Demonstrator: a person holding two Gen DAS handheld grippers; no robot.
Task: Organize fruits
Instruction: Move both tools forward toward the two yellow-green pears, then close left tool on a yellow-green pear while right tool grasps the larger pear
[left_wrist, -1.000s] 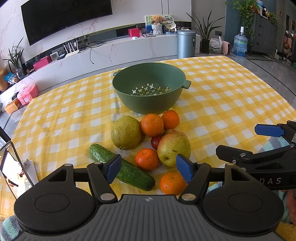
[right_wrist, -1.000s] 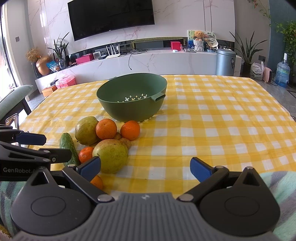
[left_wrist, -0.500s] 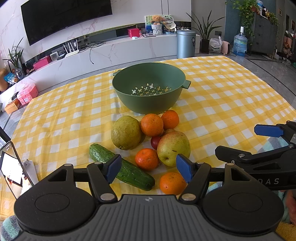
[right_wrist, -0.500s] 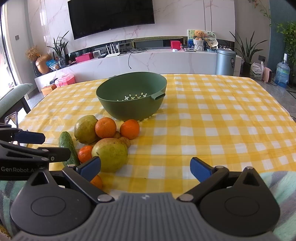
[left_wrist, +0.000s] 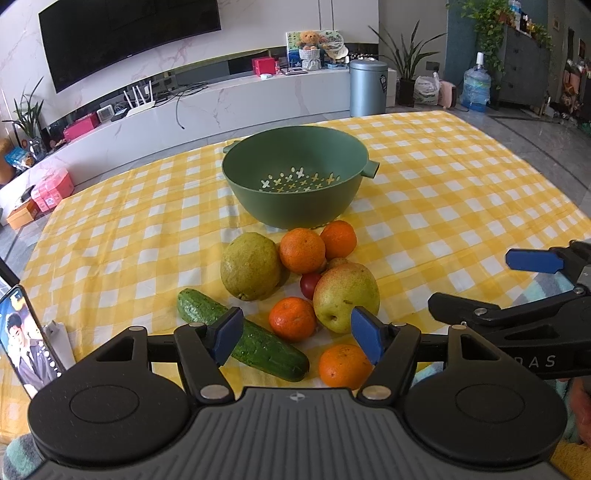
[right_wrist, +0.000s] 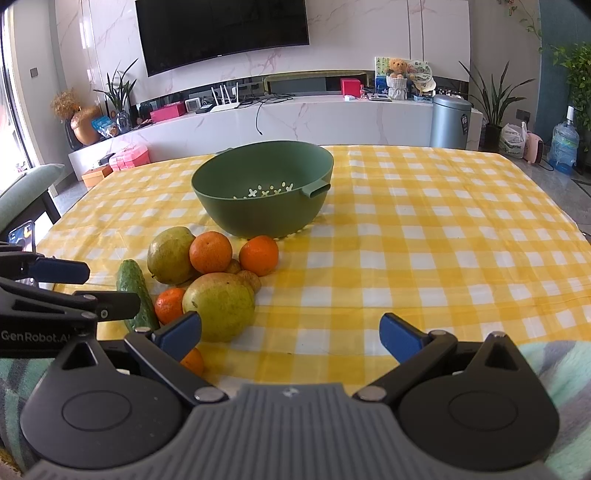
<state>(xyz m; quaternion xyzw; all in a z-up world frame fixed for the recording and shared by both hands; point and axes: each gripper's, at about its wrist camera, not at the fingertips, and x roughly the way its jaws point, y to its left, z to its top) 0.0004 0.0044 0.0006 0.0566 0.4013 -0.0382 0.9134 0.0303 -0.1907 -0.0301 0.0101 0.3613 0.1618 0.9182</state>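
Note:
A green colander bowl stands empty on the yellow checked tablecloth. In front of it lies a heap: a green pear, a reddish pear, several oranges, a small red fruit and a cucumber. My left gripper hovers above the near oranges. Its jaws are closing but still wide, with nothing pressed between them. My right gripper is open over bare cloth, to the right of the reddish pear and the bowl.
A phone leans on a stand at the table's left edge. A striped blanket lies along the near edge. The cloth to the right of the bowl holds nothing. Behind the table run a white cabinet and a bin.
The left gripper's pads have drawn slightly closer together. Both hands and all the fruit have stayed where they were.

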